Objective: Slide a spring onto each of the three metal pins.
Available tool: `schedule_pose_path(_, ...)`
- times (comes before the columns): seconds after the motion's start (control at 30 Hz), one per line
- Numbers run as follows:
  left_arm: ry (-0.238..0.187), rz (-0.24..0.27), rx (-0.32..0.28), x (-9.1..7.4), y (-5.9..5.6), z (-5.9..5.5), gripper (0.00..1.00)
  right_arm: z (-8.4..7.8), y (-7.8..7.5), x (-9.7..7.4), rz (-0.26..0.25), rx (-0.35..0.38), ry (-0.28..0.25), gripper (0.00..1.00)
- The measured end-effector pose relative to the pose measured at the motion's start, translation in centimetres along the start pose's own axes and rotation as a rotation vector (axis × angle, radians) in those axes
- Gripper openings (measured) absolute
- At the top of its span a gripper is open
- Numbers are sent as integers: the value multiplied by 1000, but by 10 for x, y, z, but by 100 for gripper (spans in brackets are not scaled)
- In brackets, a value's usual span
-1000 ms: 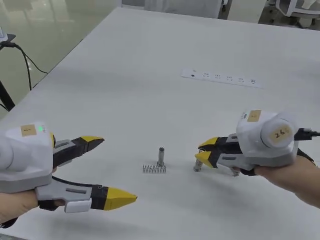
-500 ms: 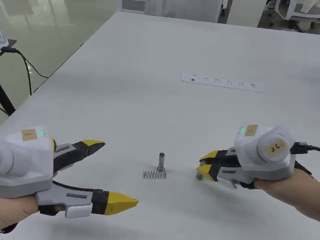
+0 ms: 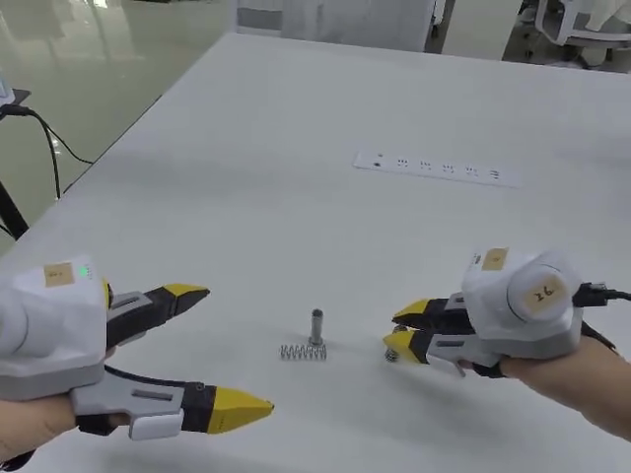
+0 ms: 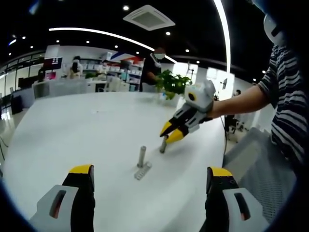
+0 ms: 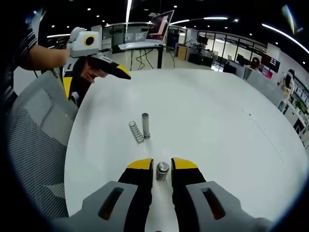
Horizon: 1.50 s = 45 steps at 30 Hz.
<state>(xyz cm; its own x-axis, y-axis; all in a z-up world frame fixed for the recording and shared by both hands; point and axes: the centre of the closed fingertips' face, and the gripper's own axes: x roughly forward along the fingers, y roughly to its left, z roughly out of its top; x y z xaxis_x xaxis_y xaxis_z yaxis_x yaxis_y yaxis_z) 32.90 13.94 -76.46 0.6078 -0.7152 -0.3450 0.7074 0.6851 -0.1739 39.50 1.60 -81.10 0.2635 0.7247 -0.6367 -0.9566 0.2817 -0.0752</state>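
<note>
Right gripper view: the right gripper has its jaws drawn in on a short pin standing between the tips; whether that pin carries a spring cannot be told. Ahead and left of the tips stands a bare pin, with a loose spring lying at its foot. The left gripper hangs opposite, jaws wide apart. At least the bare pin awaits its spring.

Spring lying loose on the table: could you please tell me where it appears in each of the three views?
Head view: the spring lies flat, low and just left of centre.
Left gripper view: spring near the middle, above the gap between the wide-open jaws.
Right gripper view: spring left of centre, well above the jaws.
Shared landmark: the upright pin stands right beside the spring in all three views.
</note>
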Motion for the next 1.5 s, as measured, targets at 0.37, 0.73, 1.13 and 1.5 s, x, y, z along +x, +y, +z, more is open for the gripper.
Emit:
schedule_pose_path(0.37,1,-6,1,1,0,1,93,15,4,-19,0,3,-59,12)
schedule_pose_path(0.73,-2,-7,-2,2,-1,2,93,38,28,-25,63,-9,-119,12)
schedule_pose_path(1.13,-5,-3,-5,1,-1,2,92,42,43,-29,97,-24,-138,12)
schedule_pose_path(1.5,-8,-2,-5,-1,-1,3,92,43,53,-22,120,-59,-114,11)
